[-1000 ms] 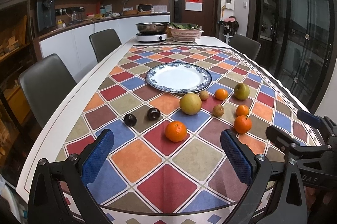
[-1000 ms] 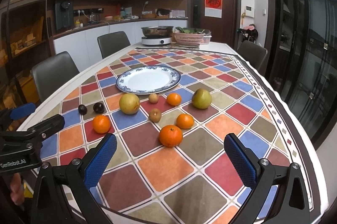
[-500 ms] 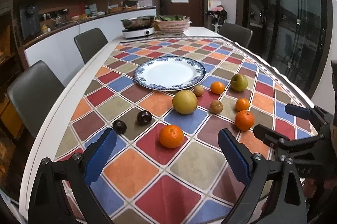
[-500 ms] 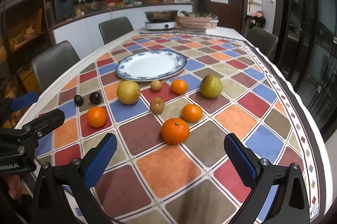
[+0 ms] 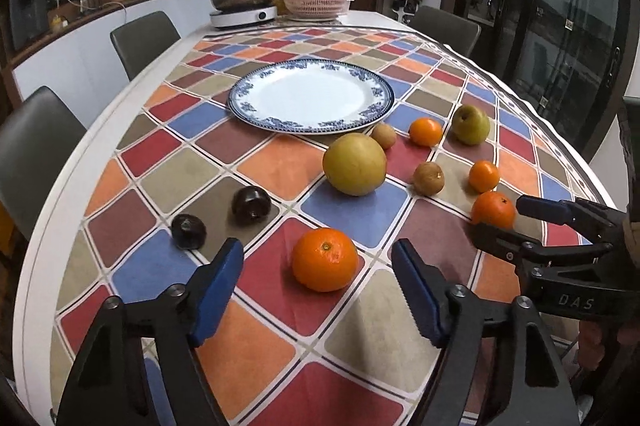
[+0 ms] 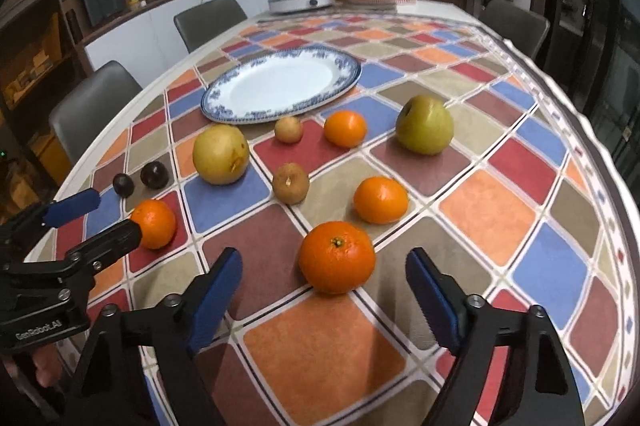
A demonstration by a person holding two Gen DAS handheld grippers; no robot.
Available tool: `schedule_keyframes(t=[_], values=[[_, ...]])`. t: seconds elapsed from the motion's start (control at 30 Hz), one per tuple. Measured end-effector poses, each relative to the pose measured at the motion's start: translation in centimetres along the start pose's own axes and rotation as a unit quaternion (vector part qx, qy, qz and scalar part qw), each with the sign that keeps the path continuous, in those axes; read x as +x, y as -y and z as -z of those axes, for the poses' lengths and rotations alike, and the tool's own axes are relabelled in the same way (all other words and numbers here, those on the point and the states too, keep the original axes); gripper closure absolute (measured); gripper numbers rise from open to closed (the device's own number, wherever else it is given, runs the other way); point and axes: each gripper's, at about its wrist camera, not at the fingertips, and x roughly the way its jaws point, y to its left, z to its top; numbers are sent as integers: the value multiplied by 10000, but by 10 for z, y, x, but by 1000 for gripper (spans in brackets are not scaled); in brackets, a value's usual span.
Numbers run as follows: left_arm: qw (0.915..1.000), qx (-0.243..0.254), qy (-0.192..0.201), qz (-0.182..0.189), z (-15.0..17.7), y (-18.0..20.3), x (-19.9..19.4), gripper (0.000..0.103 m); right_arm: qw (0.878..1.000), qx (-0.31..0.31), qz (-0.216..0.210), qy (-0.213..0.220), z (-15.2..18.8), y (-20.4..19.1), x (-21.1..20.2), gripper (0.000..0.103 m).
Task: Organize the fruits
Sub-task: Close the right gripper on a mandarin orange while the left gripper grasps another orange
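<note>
In the left wrist view my left gripper (image 5: 318, 254) hangs low over the checkered cloth. An orange (image 5: 325, 260) lies between its blue fingertips, untouched, while the jaws are closing. In the right wrist view my right gripper (image 6: 324, 258) flanks another orange (image 6: 337, 257) the same way, its jaws closing with gaps on both sides. Behind them lie a big yellow pear (image 5: 354, 163), a green apple (image 5: 471, 124), two small oranges, two small brown fruits and two dark plums (image 5: 251, 199). The blue-rimmed white plate (image 5: 308, 93) is empty.
An induction cooker with a pot (image 5: 244, 13) and a pink basket (image 5: 316, 3) stand at the table's far end. Grey chairs (image 5: 36, 141) line the left side. The white table edge (image 5: 44, 226) curves close on the left.
Both grippers have moved forward and down toward the near oranges, so the fruits look larger. Both pairs of jaws have narrowed around their oranges.
</note>
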Motion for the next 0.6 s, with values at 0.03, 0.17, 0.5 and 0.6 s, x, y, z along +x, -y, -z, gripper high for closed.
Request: schedule_keyframes(t=[0.03, 0.17, 0.5, 0.6], values=[[10000, 18, -18, 18, 0, 1, 3, 32, 10000, 9, -13, -44, 0, 1, 3, 26], [9998, 47, -156, 86, 0, 2, 13, 42, 9999, 58, -4, -154, 1, 4, 10, 37], [9993, -39, -343, 152, 5, 1, 24, 62, 9997, -5, 56, -225, -1, 6, 17, 60], [9992, -52, -348, 161, 5, 0, 24, 62, 9998, -8, 61, -214, -1, 6, 17, 60]])
